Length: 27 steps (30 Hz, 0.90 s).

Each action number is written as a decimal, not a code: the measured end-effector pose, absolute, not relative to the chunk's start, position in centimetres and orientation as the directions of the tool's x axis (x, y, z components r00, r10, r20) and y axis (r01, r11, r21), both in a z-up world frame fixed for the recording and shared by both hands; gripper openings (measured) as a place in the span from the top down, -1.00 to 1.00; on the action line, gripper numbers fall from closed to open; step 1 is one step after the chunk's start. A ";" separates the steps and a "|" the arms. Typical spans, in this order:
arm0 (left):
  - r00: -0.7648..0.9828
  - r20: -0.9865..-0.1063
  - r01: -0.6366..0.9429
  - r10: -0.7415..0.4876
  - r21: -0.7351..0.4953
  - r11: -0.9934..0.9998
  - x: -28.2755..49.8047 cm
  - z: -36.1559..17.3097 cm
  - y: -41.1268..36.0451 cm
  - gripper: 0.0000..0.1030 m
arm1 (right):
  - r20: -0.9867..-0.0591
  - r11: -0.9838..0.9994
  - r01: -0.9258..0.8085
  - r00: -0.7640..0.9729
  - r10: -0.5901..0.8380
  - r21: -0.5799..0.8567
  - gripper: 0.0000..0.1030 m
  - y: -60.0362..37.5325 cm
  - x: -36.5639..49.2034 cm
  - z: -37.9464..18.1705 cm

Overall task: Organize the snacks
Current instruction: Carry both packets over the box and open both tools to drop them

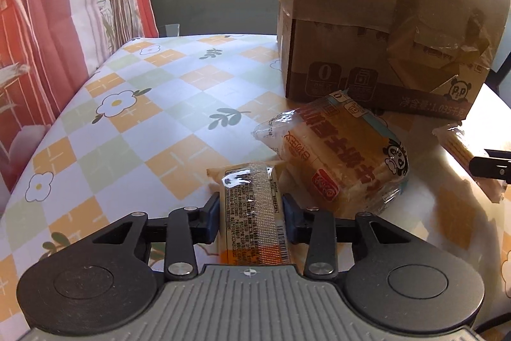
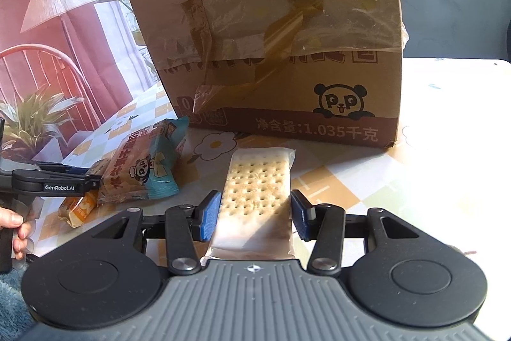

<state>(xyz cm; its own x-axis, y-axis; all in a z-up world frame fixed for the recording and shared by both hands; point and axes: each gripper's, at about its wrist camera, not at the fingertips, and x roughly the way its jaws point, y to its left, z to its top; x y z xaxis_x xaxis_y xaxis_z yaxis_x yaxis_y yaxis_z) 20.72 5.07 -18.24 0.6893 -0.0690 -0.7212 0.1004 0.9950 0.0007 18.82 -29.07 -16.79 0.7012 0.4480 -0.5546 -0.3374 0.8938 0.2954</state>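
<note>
A: So both are loaded? The left gripper (image 1: 251,214) is clamped on a small orange snack pack (image 1: 252,213), and the right gripper (image 2: 255,210) is pinching a cracker packet (image 2: 258,197), both low over the worktop (image 1: 159,117).

B: Yep. The toast bag (image 1: 338,155) lies just beside the left one, in front of the cardboard box (image 2: 271,37).

A: Tips?

B: I'd keep the squeeze gentle, since crackers probably snap, and lift clear of the toast bag before heading anywhere.

Table under glossy checked orange-green floral cloth (image 1: 153,123), lower frame, bears taped brown cardboard box (image 1: 383,21) upper right, wrapped bread loaf packet (image 1: 345,155) centre.
</note>
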 end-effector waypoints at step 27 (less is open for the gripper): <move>0.868 -0.280 0.411 -0.411 -0.062 0.910 28.7 1.8 -3.4 0.26 | -0.158 0.858 -0.468 0.850 0.503 0.213 0.05 -31.5 21.6 -0.1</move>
<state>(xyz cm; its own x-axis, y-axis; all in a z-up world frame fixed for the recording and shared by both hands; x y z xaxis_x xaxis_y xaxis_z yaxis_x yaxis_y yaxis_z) 28.70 -3.40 1.79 0.8677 -0.4107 -0.2800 0.4107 0.9097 -0.0616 21.61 -31.47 -0.12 0.8499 0.5027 -0.1582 -0.4676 0.8578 0.2134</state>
